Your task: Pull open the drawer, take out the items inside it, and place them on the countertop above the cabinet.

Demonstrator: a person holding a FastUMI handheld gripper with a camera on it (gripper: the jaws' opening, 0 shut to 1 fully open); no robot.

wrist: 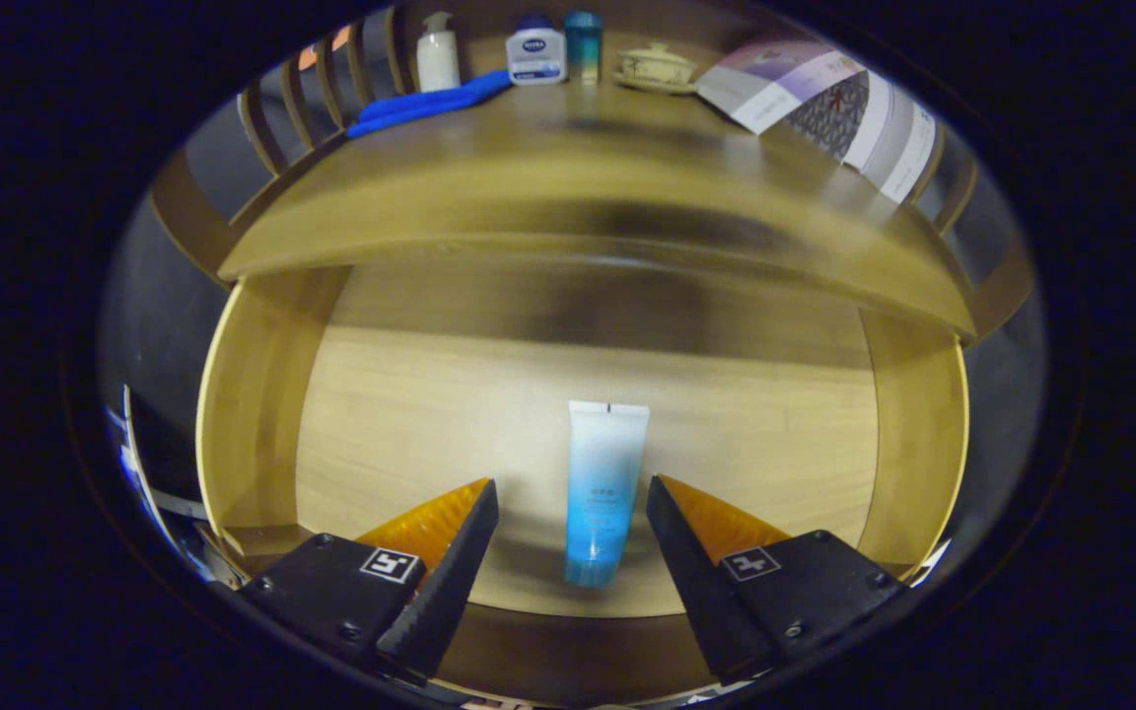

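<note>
The wooden drawer (pixel 243 434) is pulled open below the countertop (pixel 568 177). On its pale floor lies a blue-and-white tube (pixel 603 488), lengthwise, its blue cap end toward me. My gripper (pixel 573 503) is open above the drawer, one finger on each side of the tube's lower half, neither touching it. On the countertop's far edge stand a white pump bottle (pixel 438 54), a white-and-blue jar (pixel 536 54), a teal bottle (pixel 583 44) and a lidded ceramic bowl (pixel 657 67), with a blue cloth (pixel 430 104) beside them.
A booklet (pixel 824 104) lies open on the right of the countertop. Wooden slats (pixel 277 108) rise behind the counter at the left. The drawer's side walls (pixel 918 444) flank the tube, with bare floor on both sides of it.
</note>
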